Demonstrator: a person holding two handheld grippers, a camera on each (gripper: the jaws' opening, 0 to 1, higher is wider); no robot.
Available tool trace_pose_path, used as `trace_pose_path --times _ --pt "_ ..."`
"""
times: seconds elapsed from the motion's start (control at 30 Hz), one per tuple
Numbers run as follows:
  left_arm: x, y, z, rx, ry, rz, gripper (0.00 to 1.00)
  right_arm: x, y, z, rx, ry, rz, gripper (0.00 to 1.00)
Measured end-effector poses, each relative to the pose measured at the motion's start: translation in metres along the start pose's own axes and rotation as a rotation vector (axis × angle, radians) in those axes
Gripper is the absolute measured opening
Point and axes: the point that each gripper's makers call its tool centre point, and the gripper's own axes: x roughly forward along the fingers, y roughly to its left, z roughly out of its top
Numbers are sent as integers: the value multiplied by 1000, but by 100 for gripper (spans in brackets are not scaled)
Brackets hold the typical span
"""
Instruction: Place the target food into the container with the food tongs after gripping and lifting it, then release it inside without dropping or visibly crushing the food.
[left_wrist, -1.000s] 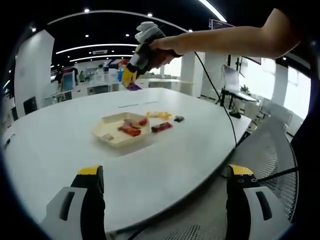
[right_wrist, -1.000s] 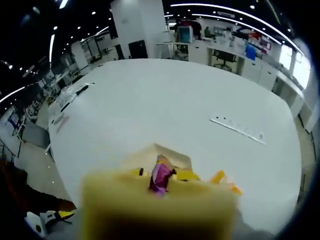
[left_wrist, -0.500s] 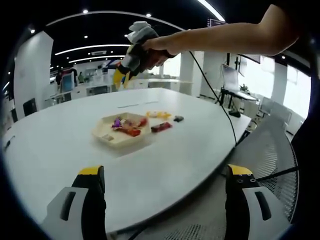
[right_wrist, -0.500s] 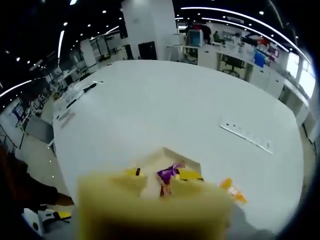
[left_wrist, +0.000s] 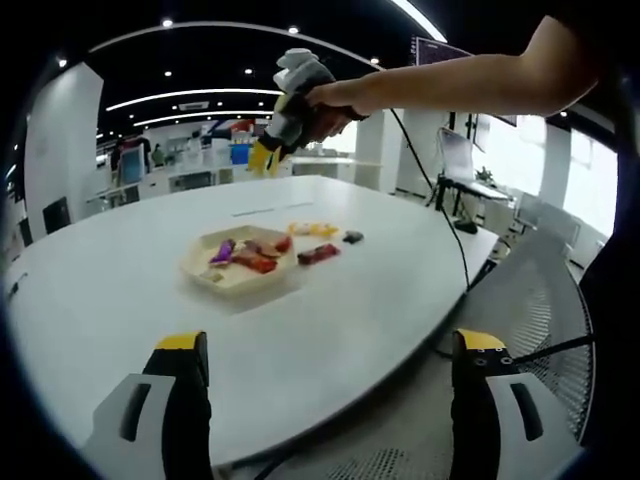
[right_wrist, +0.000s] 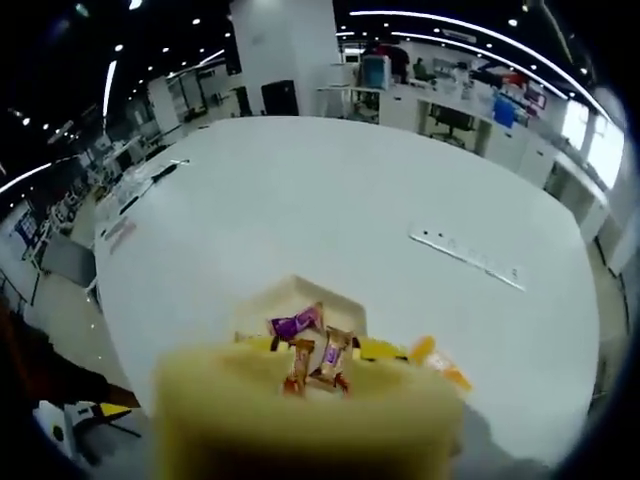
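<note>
A cream tray (left_wrist: 205, 264) sits on the white table (left_wrist: 330, 300) and holds several wrapped candies, among them a purple one (left_wrist: 222, 250) at its left side. My right gripper (left_wrist: 264, 157), held in a hand, hovers high above and behind the tray with yellow tips apart and nothing between them. In the right gripper view its tips (right_wrist: 305, 385) are a blurred yellow mass, with the tray (right_wrist: 345, 310) and the purple candy (right_wrist: 295, 324) below. My left gripper (left_wrist: 330, 342) stands open near the table's front edge.
Loose candies lie right of the tray: a red one (left_wrist: 320, 254), yellow ones (left_wrist: 312, 229), a dark one (left_wrist: 352, 237). A grey strip (right_wrist: 465, 256) lies farther across the table. A mesh chair (left_wrist: 545, 300) and a cable (left_wrist: 450, 240) are at the right.
The purple candy, held in the right gripper's tips above the tray a second ago, now lies in the tray. The right gripper has opened and drifted slightly right.
</note>
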Motion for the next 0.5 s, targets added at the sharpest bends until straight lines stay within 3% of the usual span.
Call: trace_pose_path --times 0.5 --pt "1 -1 -2 -9 14 0 99 -26 -63 -51 83 51 -76 28"
